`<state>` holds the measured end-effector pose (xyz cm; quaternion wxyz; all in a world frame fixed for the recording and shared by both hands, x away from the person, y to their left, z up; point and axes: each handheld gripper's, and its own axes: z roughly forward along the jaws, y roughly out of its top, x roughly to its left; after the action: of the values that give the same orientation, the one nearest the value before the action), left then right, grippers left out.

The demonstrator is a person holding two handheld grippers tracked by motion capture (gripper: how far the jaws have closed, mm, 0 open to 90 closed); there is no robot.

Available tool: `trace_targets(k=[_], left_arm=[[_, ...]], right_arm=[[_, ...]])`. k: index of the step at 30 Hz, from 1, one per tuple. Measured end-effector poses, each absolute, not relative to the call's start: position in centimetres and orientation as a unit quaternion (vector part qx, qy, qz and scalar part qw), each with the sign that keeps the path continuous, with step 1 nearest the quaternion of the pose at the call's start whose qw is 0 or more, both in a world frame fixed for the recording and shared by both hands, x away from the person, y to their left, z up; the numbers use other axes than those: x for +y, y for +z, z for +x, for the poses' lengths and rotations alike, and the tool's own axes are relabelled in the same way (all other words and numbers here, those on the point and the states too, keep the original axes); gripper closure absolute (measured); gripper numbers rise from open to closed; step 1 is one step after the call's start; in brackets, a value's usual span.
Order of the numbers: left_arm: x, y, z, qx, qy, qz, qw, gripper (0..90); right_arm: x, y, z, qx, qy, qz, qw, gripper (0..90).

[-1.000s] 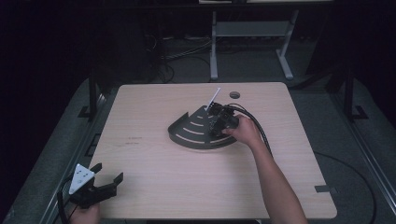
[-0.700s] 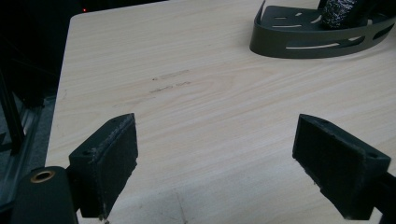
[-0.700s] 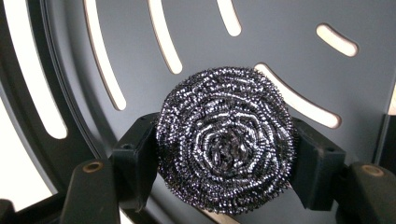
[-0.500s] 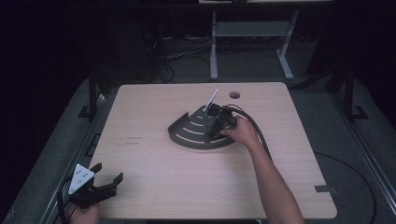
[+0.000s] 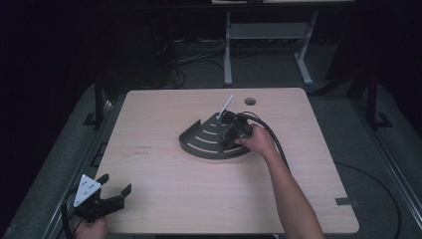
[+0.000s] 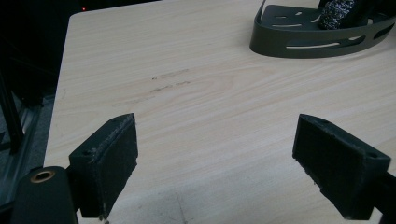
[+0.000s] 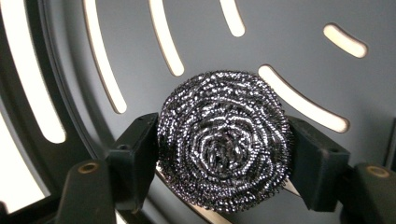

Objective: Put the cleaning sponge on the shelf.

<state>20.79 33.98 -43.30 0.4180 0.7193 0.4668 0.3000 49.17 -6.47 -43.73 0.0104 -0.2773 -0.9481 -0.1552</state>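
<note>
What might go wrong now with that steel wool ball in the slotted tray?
The right gripper has just been opening with the steel wool ball between its jaws, so wire strands may snag the pads and lift out with it. The ball could also roll on the slotted tray toward its open edge.

You have a pale wooden tabletop [image 5: 164, 194] before you. A dark slotted tray [image 5: 201, 142] lies flat near its middle, and a round hole [image 5: 250, 101] sits beyond it.

A dim lab or test room: one bare wooden worktop [image 5: 164, 169] with a cable hole, loose cables [image 5: 194, 55] on grey carpet, a metal stand [image 5: 263, 35] behind.
</note>
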Motion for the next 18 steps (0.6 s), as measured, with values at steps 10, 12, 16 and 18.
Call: trace_targets(k=[10, 12, 16, 18], left_arm=[[33.9, -43.3, 20.9, 0.466, 0.300, 0.720, 0.417, 13.4], [33.8, -43.3, 21.0, 0.467, 0.298, 0.720, 0.418, 13.4], [33.8, -43.4, 21.1, 0.467, 0.297, 0.721, 0.416, 13.4], [33.8, -43.4, 21.1, 0.466, 0.296, 0.722, 0.417, 13.4]], right_arm=[[-6.5, -43.3, 49.0, -0.947, -0.156, -0.279, 0.005, 26.2], [-6.5, -43.2, 48.9, -0.948, -0.158, -0.277, 0.004, 25.5], [-6.7, -42.8, 49.0, -0.945, -0.170, -0.279, 0.004, 24.2], [-6.8, -42.6, 49.0, -0.944, -0.173, -0.280, 0.003, 22.9]])
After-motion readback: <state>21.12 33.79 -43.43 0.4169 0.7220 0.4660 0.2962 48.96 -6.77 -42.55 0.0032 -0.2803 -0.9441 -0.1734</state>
